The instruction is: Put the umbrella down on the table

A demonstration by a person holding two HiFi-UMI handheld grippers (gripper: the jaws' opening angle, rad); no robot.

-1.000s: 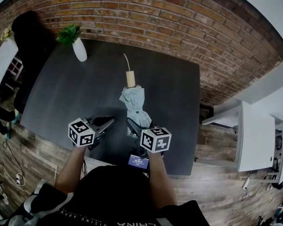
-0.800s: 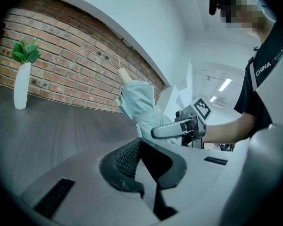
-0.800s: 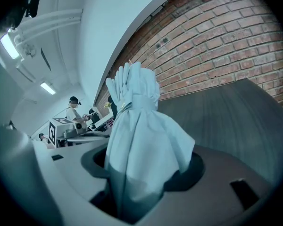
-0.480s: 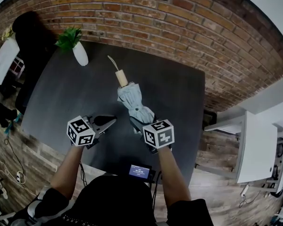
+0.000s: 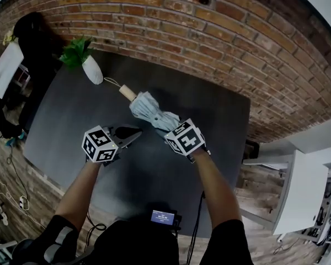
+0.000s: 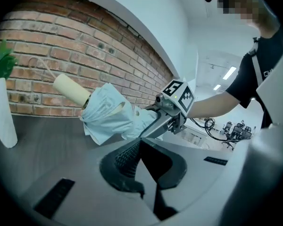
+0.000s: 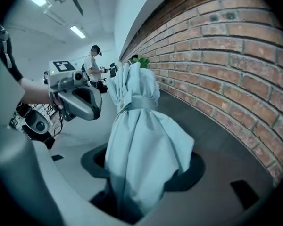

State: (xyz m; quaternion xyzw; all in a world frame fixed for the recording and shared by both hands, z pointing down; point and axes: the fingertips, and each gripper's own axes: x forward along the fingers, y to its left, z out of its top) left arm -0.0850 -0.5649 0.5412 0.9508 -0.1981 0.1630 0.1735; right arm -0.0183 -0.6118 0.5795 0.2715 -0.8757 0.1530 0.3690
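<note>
A folded pale blue umbrella (image 5: 150,109) with a tan handle (image 5: 127,93) is held above the dark table (image 5: 66,120), tilted so its handle points toward the white vase. My right gripper (image 5: 169,128) is shut on the umbrella's fabric end, which fills its jaws in the right gripper view (image 7: 141,145). My left gripper (image 5: 132,133) hovers just left of it, shut and holding nothing. From the left gripper view, the umbrella (image 6: 111,117) and the right gripper (image 6: 172,111) are straight ahead of the left gripper (image 6: 140,147).
A white vase with a green plant (image 5: 92,69) stands at the table's far left corner, close to the umbrella's handle. A brick wall (image 5: 220,43) runs behind the table. A small device with a lit screen (image 5: 161,216) sits at the near edge. A person (image 7: 92,62) stands far off.
Both grippers have moved away from my body toward the brick wall. The right gripper rolled, swinging the umbrella's handle leftward toward the vase.
</note>
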